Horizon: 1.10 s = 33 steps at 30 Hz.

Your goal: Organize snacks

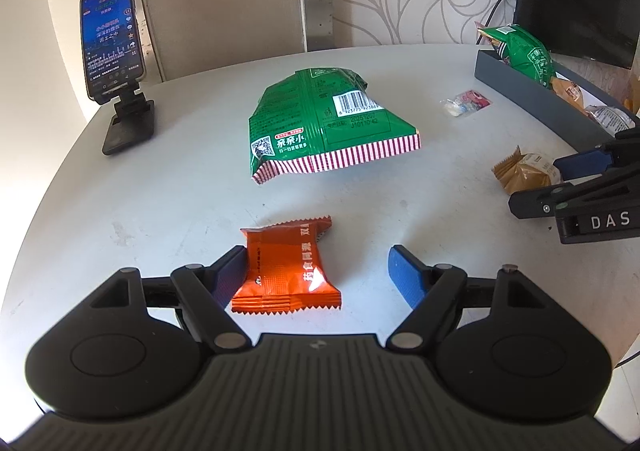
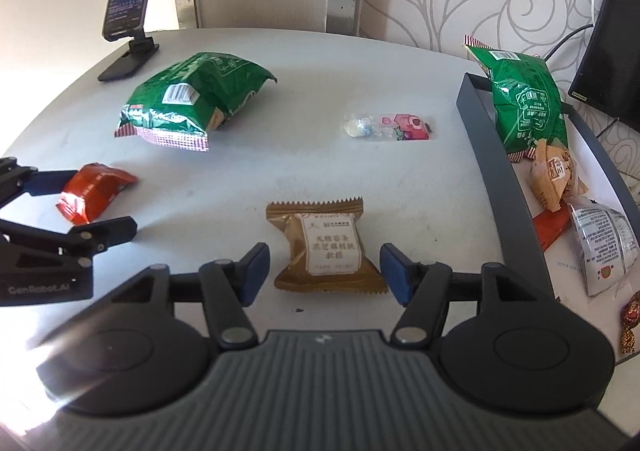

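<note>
Left gripper [image 1: 316,275], released, straddles the orange packet [image 1: 286,265]; right gripper [image 2: 323,271], released, brackets the brown packet [image 2: 326,249], each apparently poised for transfer to the tray [image 2: 478,131].

A lit phone [image 1: 111,38] on a black stand [image 1: 129,126] sits on the table [image 1: 160,203].

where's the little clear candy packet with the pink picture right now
The candy packet lies flat on the table, in the right wrist view between the loose green bag and the tray, apart from both.
</note>
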Tool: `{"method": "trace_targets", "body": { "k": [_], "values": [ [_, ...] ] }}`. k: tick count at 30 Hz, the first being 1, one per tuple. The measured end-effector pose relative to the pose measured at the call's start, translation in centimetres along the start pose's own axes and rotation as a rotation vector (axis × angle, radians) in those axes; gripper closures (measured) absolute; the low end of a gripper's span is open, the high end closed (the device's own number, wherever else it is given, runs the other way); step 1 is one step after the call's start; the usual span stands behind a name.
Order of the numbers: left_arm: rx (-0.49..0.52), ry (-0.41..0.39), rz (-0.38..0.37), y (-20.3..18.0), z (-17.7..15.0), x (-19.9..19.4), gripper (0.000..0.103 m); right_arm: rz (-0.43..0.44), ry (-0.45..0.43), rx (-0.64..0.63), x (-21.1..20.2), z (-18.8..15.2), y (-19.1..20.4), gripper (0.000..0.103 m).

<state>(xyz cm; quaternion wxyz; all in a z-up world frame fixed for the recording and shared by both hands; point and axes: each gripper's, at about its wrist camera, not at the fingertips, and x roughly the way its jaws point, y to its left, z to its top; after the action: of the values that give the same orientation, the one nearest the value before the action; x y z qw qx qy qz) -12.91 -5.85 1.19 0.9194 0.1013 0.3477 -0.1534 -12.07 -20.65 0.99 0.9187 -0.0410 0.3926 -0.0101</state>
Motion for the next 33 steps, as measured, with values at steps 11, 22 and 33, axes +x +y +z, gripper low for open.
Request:
{"method": "trace_targets", "body": {
  "k": [11,22,33],
  "values": [
    [-0.014,0.007,0.056,0.0,-0.1,0.4,0.002,-0.001,0.021,-0.041,0.5,0.2,0.2,0.04],
    [0.028,0.017,-0.043,-0.6,-0.1,0.1,0.011,0.037,0.026,-0.035,0.5,0.2,0.0,0.046],
    [0.059,0.01,-0.129,-1.7,-0.1,-0.8,0.047,0.069,0.017,-0.05,-0.2,0.1,0.2,0.049]
  ]
}}
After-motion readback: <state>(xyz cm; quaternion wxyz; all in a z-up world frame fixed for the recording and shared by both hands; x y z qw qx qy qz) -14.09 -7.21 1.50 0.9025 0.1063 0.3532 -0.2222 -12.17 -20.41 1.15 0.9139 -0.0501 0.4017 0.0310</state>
